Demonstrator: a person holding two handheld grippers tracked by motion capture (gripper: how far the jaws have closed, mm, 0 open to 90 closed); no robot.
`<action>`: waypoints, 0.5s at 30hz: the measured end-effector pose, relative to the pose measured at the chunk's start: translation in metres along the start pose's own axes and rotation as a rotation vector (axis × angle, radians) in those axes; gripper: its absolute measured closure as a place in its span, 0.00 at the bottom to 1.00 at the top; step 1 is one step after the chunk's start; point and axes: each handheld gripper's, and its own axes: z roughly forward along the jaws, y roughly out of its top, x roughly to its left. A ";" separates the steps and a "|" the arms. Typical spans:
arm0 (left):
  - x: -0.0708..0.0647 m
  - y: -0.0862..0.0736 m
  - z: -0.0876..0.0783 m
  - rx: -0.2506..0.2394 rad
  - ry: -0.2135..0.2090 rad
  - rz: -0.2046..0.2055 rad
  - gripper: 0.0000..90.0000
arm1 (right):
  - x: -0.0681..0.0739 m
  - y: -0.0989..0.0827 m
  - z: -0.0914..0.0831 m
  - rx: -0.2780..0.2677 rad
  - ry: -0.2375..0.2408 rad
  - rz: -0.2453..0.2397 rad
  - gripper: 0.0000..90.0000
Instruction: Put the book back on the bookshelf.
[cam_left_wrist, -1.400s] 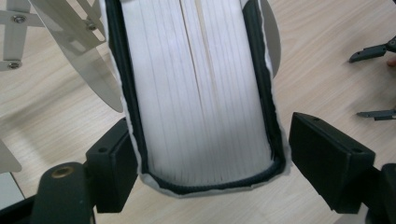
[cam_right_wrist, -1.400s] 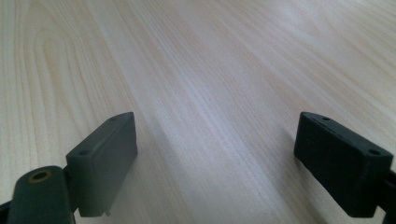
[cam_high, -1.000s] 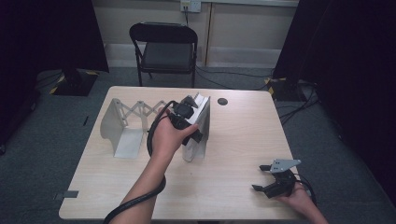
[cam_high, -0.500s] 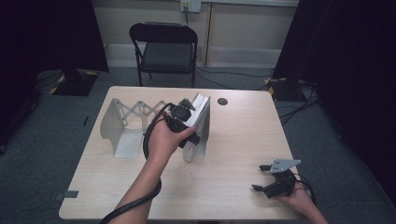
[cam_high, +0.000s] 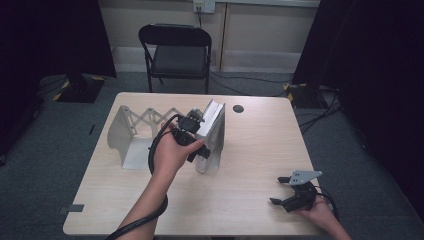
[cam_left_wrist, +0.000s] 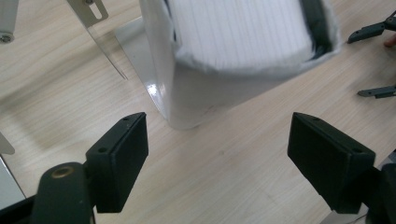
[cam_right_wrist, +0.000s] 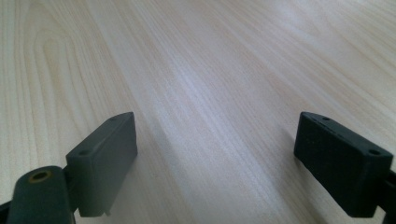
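White pages of the book (cam_left_wrist: 238, 35) stand upright mid-table inside the metal rack's (cam_high: 131, 131) end plate. Left gripper (cam_left_wrist: 217, 147) hovers above, jaws spread and empty; right gripper (cam_high: 287, 191) idles unclenched at 5 o'clock (probably waiting). Best approach: descend squarely, straddling the covers.

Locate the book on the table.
High view: the book stands upright mid-table against the expandable metal bookend's right plate, beside the left gripper.

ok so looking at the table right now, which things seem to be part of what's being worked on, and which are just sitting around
Likely part of the job:
- left gripper, open, at the book
- book, standing against the rack's right end
- folding metal book rack

Just about:
- right gripper, open, over bare table
- small dark disc on the table
- folding chair behind it
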 end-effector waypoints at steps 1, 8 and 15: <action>0.001 -0.001 0.000 0.000 0.000 0.005 0.23 | 0.000 0.000 0.000 0.000 0.000 0.000 0.14; 0.005 -0.007 0.000 -0.002 -0.004 0.002 0.22 | 0.000 0.000 0.000 -0.001 -0.001 0.000 0.14; 0.007 -0.012 0.000 0.002 -0.005 0.002 0.22 | 0.000 0.000 0.000 0.000 -0.001 0.000 0.14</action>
